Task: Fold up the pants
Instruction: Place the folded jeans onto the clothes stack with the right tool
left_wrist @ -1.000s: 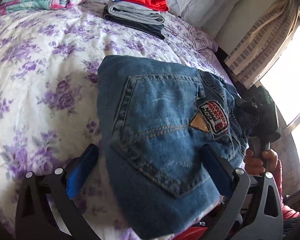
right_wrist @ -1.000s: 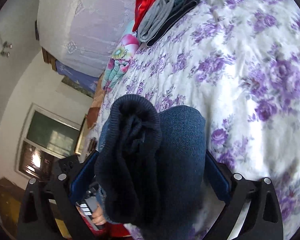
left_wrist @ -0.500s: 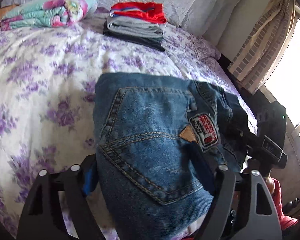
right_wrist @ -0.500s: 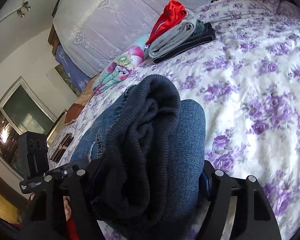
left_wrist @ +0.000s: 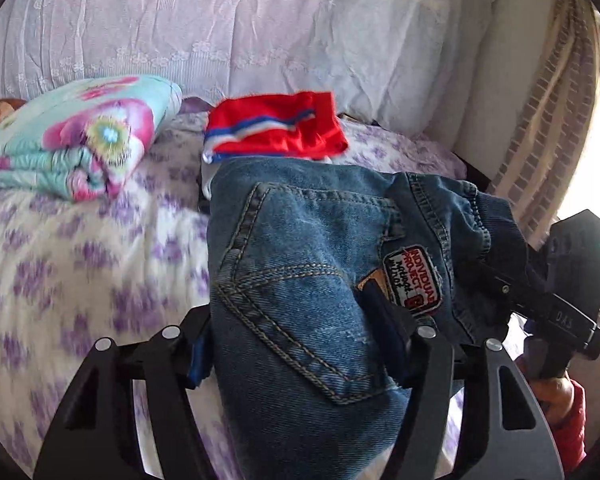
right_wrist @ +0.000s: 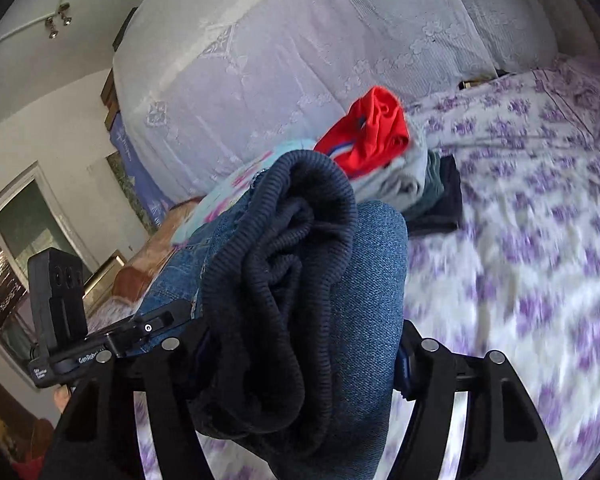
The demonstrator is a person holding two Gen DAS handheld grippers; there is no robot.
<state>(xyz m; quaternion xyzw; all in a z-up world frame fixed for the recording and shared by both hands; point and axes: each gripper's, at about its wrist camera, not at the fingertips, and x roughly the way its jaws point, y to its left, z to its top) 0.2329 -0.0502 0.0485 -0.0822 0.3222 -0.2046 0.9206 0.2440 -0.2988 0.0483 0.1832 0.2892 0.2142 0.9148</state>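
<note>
Both tools have lifted the folded blue denim pants (left_wrist: 308, 304) off the purple-flowered bed (left_wrist: 80, 264), toward the clothes stack at 12 o'clock. The left tool (left_wrist: 300, 344) and right tool (right_wrist: 300, 356) have just been closing, each now clamped on the bundle. Keep both level and together, so the fold holds.

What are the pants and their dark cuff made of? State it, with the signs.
Pants: blue denim, going by the twill weave, tan contrast stitching and faded patches. Cuff: dark navy rib knit, probably cotton or a blend; parallel ridges show, matte and soft.

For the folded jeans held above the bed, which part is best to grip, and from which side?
Grip the folded jeans as now: one thick end each, from the near edge. The left tongs clamp the pocket end; the right tongs clamp the ribbed dark waistband end. Both have just been closing on the bundle, and that probably keeps the layers together.
</note>
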